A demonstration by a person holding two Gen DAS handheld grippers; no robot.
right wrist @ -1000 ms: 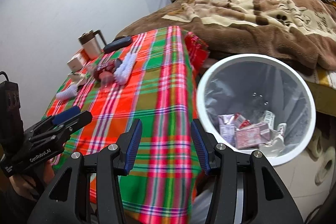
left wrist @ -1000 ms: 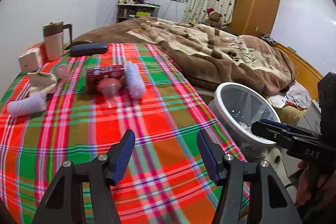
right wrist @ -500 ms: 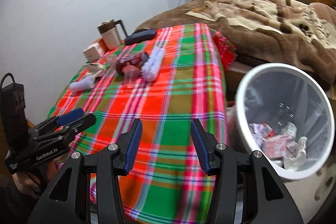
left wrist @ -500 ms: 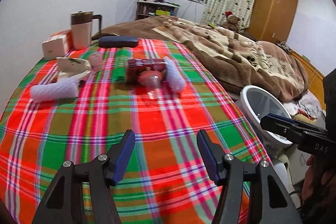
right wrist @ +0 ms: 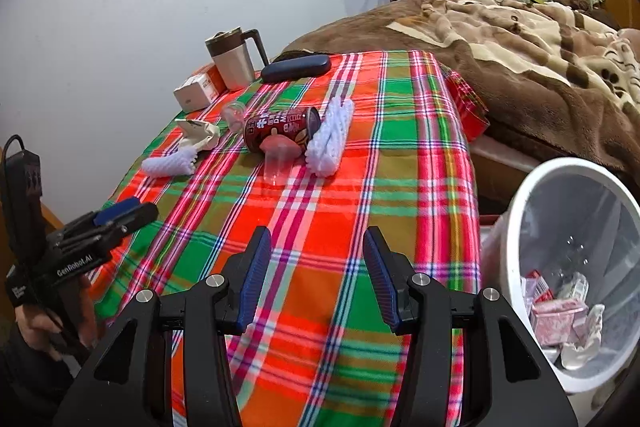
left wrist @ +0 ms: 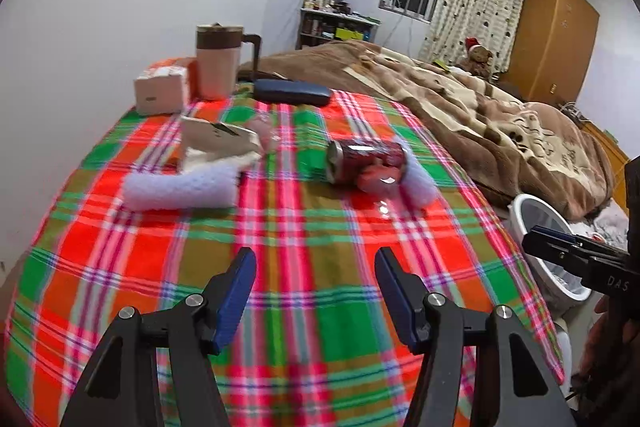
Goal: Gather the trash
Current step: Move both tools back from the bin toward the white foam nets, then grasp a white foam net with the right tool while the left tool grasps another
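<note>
A red can [left wrist: 366, 159] [right wrist: 282, 131] lies on its side on the plaid tablecloth [left wrist: 280, 247], with a clear plastic cup [left wrist: 378, 183] [right wrist: 276, 163] in front of it and a white foam net [left wrist: 418, 179] [right wrist: 330, 139] to its right. Another foam net [left wrist: 180, 189] [right wrist: 168, 165] and crumpled paper [left wrist: 218, 143] [right wrist: 198, 135] lie further left. A white bin [right wrist: 560, 267] [left wrist: 548, 247] holding trash stands right of the table. My left gripper [left wrist: 314, 291] and right gripper [right wrist: 318, 271] are open and empty above the near cloth.
A mug [left wrist: 218, 63], a small box [left wrist: 160, 91] and a dark glasses case [left wrist: 292, 91] stand at the table's far end. A bed with a brown blanket [left wrist: 480, 115] lies beyond the table. A wall is on the left.
Both grippers have swung left, away from the bin and towards the table's trash. The bin has slid to the right edge of both views. Both stay open.
</note>
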